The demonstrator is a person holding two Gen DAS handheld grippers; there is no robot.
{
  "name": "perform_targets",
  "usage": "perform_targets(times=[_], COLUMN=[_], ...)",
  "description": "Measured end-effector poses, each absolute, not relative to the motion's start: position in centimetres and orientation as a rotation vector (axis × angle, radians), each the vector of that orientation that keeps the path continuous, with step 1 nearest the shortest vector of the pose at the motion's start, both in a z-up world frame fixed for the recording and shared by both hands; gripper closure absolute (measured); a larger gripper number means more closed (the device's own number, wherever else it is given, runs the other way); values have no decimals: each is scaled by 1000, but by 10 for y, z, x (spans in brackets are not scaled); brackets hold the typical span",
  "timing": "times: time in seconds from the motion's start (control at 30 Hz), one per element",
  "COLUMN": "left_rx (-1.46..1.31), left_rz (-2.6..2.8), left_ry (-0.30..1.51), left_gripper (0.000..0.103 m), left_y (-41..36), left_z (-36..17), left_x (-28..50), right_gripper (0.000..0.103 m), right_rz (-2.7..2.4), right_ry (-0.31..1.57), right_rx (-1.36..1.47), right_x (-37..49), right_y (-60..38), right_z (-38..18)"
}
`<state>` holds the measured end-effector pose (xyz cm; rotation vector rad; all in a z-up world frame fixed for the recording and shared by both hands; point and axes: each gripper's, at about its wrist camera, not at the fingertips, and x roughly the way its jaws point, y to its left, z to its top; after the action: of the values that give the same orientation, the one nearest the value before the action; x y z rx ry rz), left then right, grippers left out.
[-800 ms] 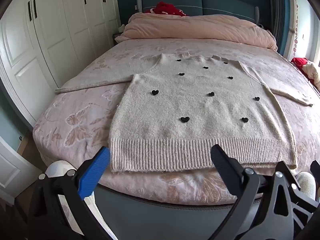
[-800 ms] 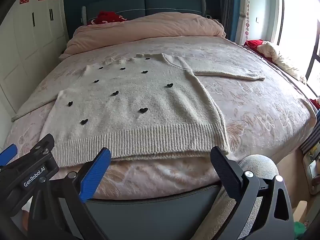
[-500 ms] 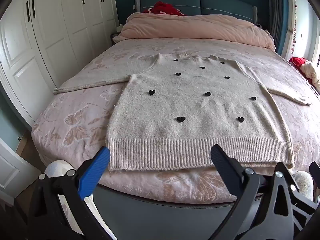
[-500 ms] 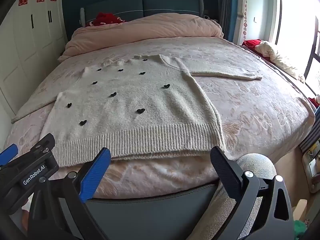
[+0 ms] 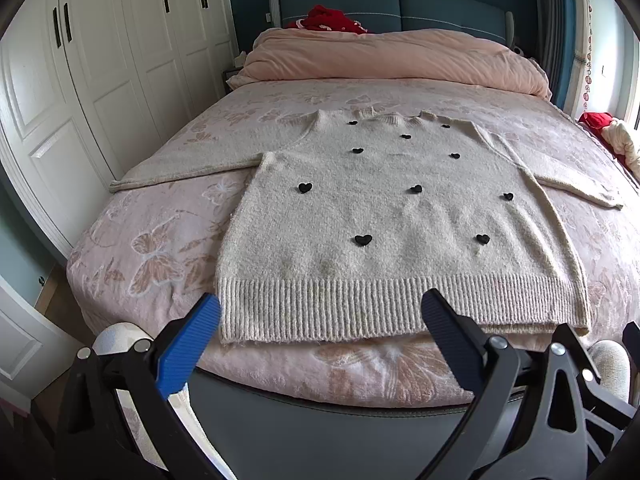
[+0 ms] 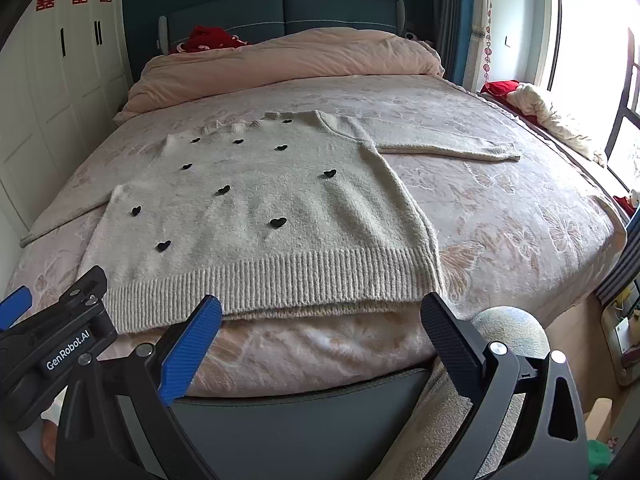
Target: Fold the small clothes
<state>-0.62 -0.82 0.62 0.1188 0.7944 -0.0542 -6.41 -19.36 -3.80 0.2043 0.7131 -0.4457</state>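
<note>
Two claws, left claw [image 5: 320, 318] and right claw [image 6: 320, 316], are hovering agape (nothing gripped), with the sweater [image 5: 384, 224] lying flat just ahead for folding.

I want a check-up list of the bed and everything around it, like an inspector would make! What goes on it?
Surface: bed with a pink butterfly-patterned cover, made up.
Job's things: cream sweater with black hearts, spread flat and unfolded, sleeves out to both sides, ribbed hem at the near edge.
Clutter: rolled pink duvet at the head end; red cloth by the headboard.
Grippers: left gripper and right gripper both open, empty, short of the hem.
Cables: nothing seen.
Surroundings: white wardrobe on one side; bright window on the other, with a pile of bedding beneath.
</note>
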Motion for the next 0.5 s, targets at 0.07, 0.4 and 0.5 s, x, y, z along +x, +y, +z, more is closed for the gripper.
perform_targets(times=[0.07, 0.4, 0.5], left_rx=[120, 117, 119], left_rz=[-56, -54, -53], left_ry=[793, 796, 797], left_gripper=[5, 5, 5], left_y=[-8, -8, -9], left_z=[6, 6, 5], left_x=[-6, -6, -7], right_gripper=[5, 5, 5], right_rz=[-448, -466, -467], right_ry=[712, 719, 722], right_rx=[203, 203, 203], right_x=[-65, -64, -63], right_y=[-194, -196, -196], right_z=[-38, -40, -41])
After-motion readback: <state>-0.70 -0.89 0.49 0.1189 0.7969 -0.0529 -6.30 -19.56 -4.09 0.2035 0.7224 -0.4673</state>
